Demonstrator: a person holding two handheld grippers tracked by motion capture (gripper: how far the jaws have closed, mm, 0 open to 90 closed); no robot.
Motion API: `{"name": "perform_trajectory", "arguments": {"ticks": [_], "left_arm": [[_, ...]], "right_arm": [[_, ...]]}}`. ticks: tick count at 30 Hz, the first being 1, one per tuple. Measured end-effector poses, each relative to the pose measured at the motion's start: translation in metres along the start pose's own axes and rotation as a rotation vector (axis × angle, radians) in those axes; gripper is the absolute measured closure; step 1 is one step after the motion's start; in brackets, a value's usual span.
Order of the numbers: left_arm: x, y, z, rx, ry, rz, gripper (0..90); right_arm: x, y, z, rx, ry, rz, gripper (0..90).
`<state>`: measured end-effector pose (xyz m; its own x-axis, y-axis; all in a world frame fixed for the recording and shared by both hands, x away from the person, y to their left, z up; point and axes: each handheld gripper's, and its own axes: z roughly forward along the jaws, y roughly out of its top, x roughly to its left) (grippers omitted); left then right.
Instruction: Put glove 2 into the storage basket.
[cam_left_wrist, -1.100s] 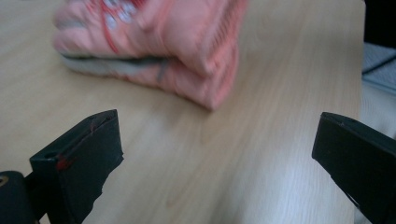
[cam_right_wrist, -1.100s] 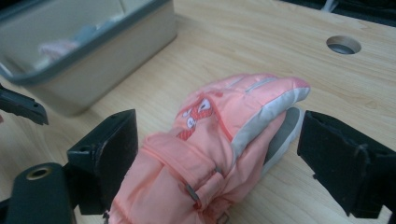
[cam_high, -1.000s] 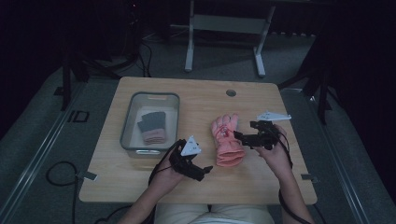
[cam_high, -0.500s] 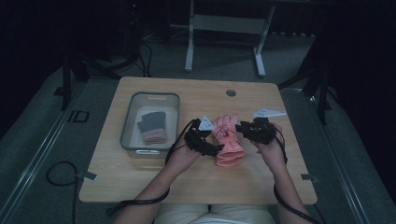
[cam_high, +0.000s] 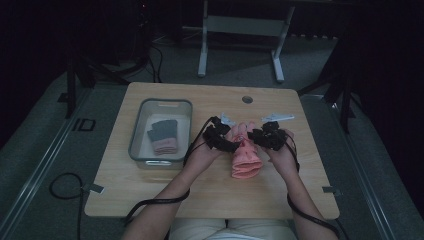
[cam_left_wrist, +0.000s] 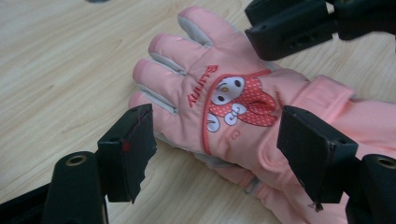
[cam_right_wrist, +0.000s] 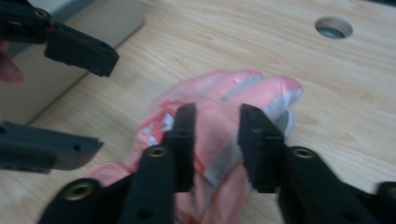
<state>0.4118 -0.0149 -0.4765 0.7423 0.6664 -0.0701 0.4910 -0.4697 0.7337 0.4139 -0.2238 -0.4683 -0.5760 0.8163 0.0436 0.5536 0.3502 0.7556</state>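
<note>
Left hand-held gripper (cam_left_wrist: 215, 154) has swung in from beside the bin (cam_high: 137, 137), jaws narrowing but not yet pinching the pink glove (cam_left_wrist: 224, 102); right hand-held gripper (cam_right_wrist: 215, 140) has clamped it, so a two-handed lift looks close.

— What does the room look like?
— Dim, nearly black along the far side. A light wooden table (cam_high: 150, 190) with a round cable hole (cam_high: 247, 99) stands on grey carpet (cam_high: 45, 165).
— Anything behind it?
— A grey metal stand (cam_high: 240, 30) on two legs, with dark cables (cam_high: 160, 52) trailing over the floor.
</note>
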Motion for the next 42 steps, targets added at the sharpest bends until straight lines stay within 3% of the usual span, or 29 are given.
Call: {"name": "perform_trajectory", "arguments": {"ticks": [4, 5, 7, 9, 12, 16, 19, 20, 22, 23, 27, 33, 35, 36, 38, 41, 42], "left_arm": [[0.004, 0.002, 0.01, 0.035, 0.02, -0.026, 26.1], [0.005, 0.001, 0.012, 0.046, 0.022, -0.031, 26.1], [0.008, 0.0, 0.015, 0.052, 0.009, -0.044, 26.1], [0.01, -0.002, 0.017, 0.054, -0.007, -0.073, 25.2], [0.011, -0.006, 0.025, 0.071, -0.02, -0.093, 24.4], [0.012, -0.012, 0.039, 0.109, -0.02, -0.119, 24.1], [0.019, -0.018, 0.047, 0.111, -0.061, -0.184, 24.1], [0.019, -0.018, 0.047, 0.111, -0.061, -0.184, 24.2], [0.025, -0.025, 0.057, 0.125, -0.104, -0.238, 25.6], [0.025, -0.026, 0.059, 0.124, -0.111, -0.24, 26.0], [0.027, -0.03, 0.065, 0.113, -0.163, -0.273, 39.9], [0.035, -0.036, 0.072, 0.105, -0.253, -0.349, 47.3], [0.034, -0.035, 0.072, 0.104, -0.272, -0.347, 50.0], [0.034, -0.035, 0.072, 0.105, -0.27, -0.34, 59.7], [0.032, -0.033, 0.07, 0.103, -0.271, -0.332, 67.0], [0.032, -0.033, 0.07, 0.102, -0.27, -0.333, 71.2], [0.029, -0.03, 0.067, 0.091, -0.256, -0.316, 73.3]], "right_arm": [[-0.006, -0.01, 0.007, 0.013, 0.001, 0.057, 53.1], [-0.006, -0.013, 0.01, 0.018, 0.009, 0.062, 52.7], [-0.005, -0.018, 0.014, 0.044, -0.023, 0.034, 51.2], [-0.011, -0.023, 0.016, 0.053, -0.021, 0.056, 49.0], [-0.022, -0.031, 0.02, 0.087, 0.014, 0.098, 45.5], [-0.026, -0.035, 0.024, 0.101, 0.033, 0.093, 43.3], [-0.026, -0.035, 0.029, 0.123, 0.055, 0.091, 43.6], [-0.027, -0.036, 0.031, 0.133, 0.066, 0.091, 43.7], [-0.028, -0.037, 0.034, 0.153, 0.087, 0.108, 44.0], [-0.029, -0.037, 0.036, 0.16, 0.098, 0.117, 44.0], [-0.032, -0.039, 0.041, 0.173, 0.129, 0.157, 44.2], [-0.036, -0.043, 0.045, 0.176, 0.18, 0.213, 47.1], [-0.036, -0.043, 0.046, 0.177, 0.183, 0.216, 47.8], [-0.035, -0.042, 0.046, 0.183, 0.183, 0.21, 50.6], [-0.034, -0.041, 0.046, 0.184, 0.182, 0.207, 53.3], [-0.032, -0.041, 0.045, 0.177, 0.179, 0.204, 55.9], [-0.031, -0.04, 0.043, 0.169, 0.174, 0.201, 60.3]]}}
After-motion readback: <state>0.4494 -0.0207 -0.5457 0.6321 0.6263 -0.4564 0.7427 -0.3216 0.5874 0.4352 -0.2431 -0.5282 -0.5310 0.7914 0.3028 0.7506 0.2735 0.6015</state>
